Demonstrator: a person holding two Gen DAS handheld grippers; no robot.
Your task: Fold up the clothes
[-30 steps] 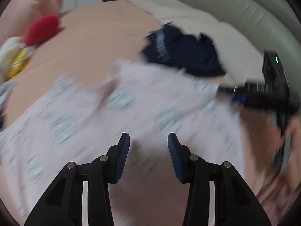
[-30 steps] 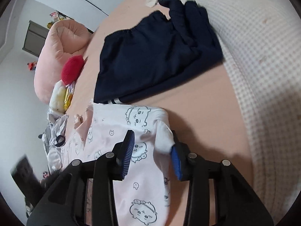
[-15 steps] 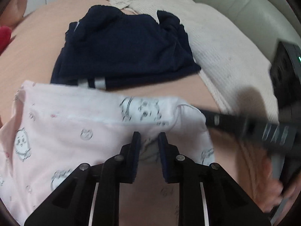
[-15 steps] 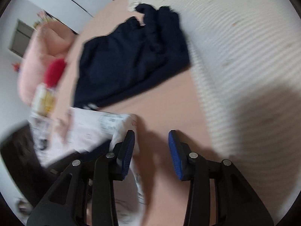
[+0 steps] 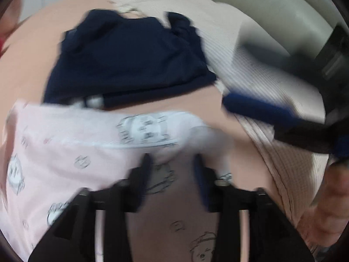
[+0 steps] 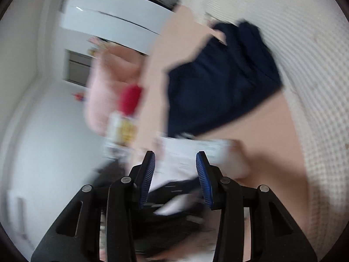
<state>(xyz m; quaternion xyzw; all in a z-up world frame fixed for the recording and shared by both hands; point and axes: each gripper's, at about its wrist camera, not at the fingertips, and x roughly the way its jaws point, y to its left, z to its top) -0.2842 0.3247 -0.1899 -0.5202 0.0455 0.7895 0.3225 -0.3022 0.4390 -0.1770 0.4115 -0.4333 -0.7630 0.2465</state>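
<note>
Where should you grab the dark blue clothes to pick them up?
Probably the near hem of the navy garment, the edge with the pale stripes, coming in low from the pink garment's side. That edge lies fairly straight and flat on the peach sheet, facing the open left gripper. The far edge looks bunched against the cream blanket.
</note>
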